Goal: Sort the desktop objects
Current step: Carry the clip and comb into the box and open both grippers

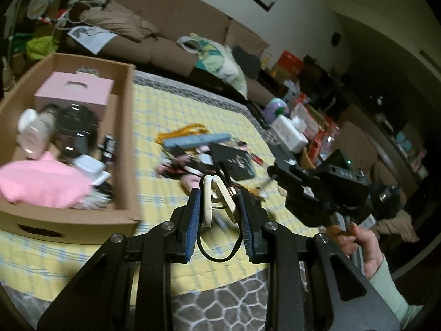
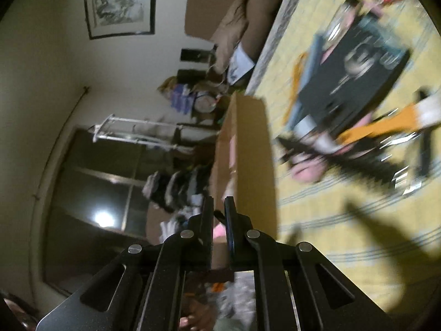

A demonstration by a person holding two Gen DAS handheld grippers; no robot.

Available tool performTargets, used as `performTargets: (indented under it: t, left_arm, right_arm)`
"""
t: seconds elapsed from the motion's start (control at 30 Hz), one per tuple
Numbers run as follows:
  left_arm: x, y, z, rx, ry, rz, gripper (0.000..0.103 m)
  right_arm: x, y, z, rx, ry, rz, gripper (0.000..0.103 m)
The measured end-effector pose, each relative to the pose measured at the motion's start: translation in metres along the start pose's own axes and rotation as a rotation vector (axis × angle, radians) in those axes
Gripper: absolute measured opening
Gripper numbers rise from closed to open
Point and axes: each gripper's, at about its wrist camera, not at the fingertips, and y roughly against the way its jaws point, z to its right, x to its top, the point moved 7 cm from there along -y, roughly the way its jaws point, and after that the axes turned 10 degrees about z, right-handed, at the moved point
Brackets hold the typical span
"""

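My left gripper point(image 1: 219, 196) is shut on a cream clip point(image 1: 207, 204) that carries a black cord loop point(image 1: 217, 258); it hangs above the yellow checked cloth point(image 1: 171, 104). To its left stands an open cardboard box point(image 1: 124, 143) with a pink box point(image 1: 74, 88), a white mug point(image 1: 34, 135) and a pink cloth point(image 1: 41, 182) inside. Beyond the clip lies a pile with a blue bar point(image 1: 195, 140) and a black booklet point(image 1: 234, 160). My right gripper point(image 2: 219, 204) is rolled on its side, jaws shut, next to the box wall point(image 2: 248, 151). A hand point(image 1: 361, 245) holds the right gripper point(image 1: 273, 171).
A brown sofa point(image 1: 171, 19) with bags and cushions runs behind the cloth-covered surface. Boxes and bottles crowd the far right side point(image 1: 292, 132). In the right wrist view the black booklet point(image 2: 355, 74) and orange pieces point(image 2: 383, 127) lie blurred on the cloth.
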Motion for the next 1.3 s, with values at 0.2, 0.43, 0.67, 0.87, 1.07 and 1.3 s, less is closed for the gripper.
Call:
performTargets:
  t: [0.2,0.43,0.67,0.87,1.07,1.3]
  left_arm:
    - [0.016,0.043,-0.03,0.065,-0.01,0.024,0.025]
    - [0.044,0.08,-0.041,0.099,-0.045,0.063,0.025]
    - [0.08,0.087,-0.076,0.183,-0.068,0.072,0.025]
    - [0.084,0.054,-0.121,0.252,-0.033,0.01,0.025]
    - [0.08,0.029,-0.15,0.276,0.003,-0.021,0.025]
    - [0.073,0.011,-0.167,0.295,0.022,-0.059,0.025]
  right_arm:
    - [-0.032,-0.044,-0.035,0.043,0.004,-0.069,0.009]
    - [-0.054,-0.074,-0.075,0.022,0.068,-0.115,0.009]
    - [-0.045,-0.128,-0.113,0.01,0.144,-0.1,0.009]
    - [-0.041,-0.176,-0.109,-0.095,0.279,-0.071,0.009]
    - [-0.045,-0.208,-0.084,-0.185,0.314,-0.112,0.009]
    - [-0.054,-0.219,-0.043,-0.312,0.326,-0.176,0.009]
